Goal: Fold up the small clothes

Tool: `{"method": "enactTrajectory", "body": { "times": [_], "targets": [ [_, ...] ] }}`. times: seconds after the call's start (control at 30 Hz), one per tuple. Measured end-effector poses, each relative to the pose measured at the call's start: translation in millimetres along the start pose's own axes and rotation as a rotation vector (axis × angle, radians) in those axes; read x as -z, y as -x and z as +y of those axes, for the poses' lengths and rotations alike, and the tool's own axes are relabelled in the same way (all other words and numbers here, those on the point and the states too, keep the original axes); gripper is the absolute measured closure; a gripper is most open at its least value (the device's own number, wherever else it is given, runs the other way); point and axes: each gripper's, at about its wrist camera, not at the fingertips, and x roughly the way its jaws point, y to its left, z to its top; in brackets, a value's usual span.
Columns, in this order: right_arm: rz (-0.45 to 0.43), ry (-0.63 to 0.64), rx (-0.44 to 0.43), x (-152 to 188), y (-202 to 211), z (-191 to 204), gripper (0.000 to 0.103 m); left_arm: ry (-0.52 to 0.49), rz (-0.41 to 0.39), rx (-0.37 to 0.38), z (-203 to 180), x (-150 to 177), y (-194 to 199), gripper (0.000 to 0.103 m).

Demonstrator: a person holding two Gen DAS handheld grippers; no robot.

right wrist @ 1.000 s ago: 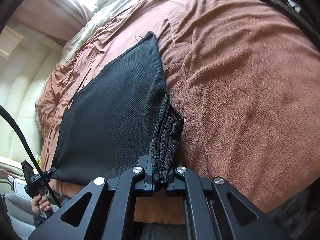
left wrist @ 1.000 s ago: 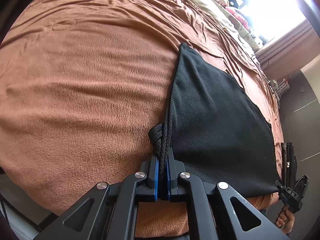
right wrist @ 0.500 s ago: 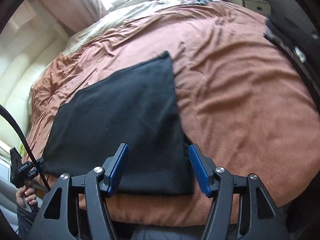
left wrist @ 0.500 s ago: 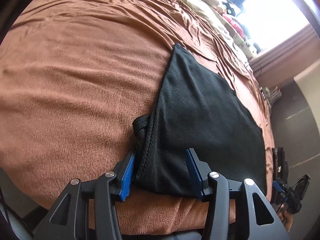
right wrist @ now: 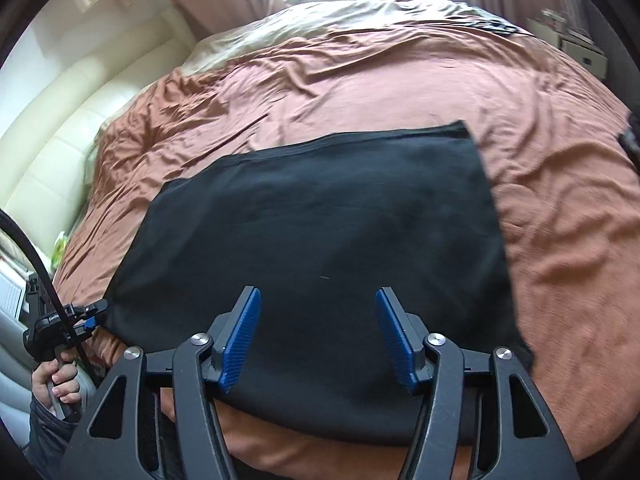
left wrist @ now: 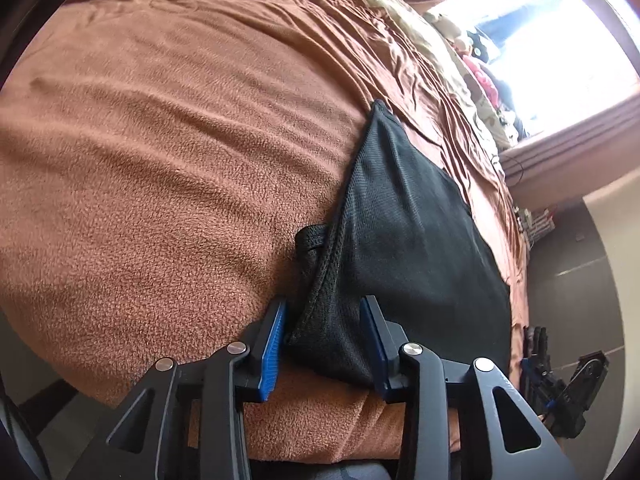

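A black mesh garment (left wrist: 416, 240) lies folded flat on the brown blanket (left wrist: 168, 168) near the bed's front edge. It also shows in the right wrist view (right wrist: 320, 232) as a wide dark rectangle. My left gripper (left wrist: 322, 340) is open, its blue pads on either side of the garment's near left corner, where a bunched bit of hem sticks out. My right gripper (right wrist: 318, 336) is open and empty, raised over the garment's near edge, closer to the middle. The left gripper also shows in the right wrist view (right wrist: 90, 314) at the garment's left corner.
The bed stretches far ahead under the brown blanket (right wrist: 400, 72), with a beige sheet (right wrist: 340, 16) and bright window beyond. A cream padded headboard (right wrist: 60, 112) is at the left. Dark clothes (right wrist: 632, 136) lie at the right edge. The bed's front edge is just below the grippers.
Both grippers opened and let go of the garment's corners. The right gripper has lifted and swung left over the garment's middle. The left gripper's jaws have narrowed a little around its corner.
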Motion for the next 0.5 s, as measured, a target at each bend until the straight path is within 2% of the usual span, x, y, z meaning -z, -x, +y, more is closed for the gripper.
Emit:
{"method": "enactTrajectory", "body": {
  "times": [0.17, 0.23, 0.5],
  "targets": [
    [0.039, 0.036, -0.023, -11.2, -32.2, 14.1, 0.059, 0.026, -0.007, 0.002, 2.9, 1.5, 2.5, 0.066],
    [0.063, 0.039, -0.029, -15.5, -46.7, 18.2, 0.064, 0.013, -0.009, -0.025, 0.9, 1.5, 1.5, 0.070],
    [0.142, 0.076, -0.050, -33.2, -93.0, 43.6, 0.079, -0.027, -0.003, -0.082, -6.0, -1.0, -3.0, 0.071]
  ]
}}
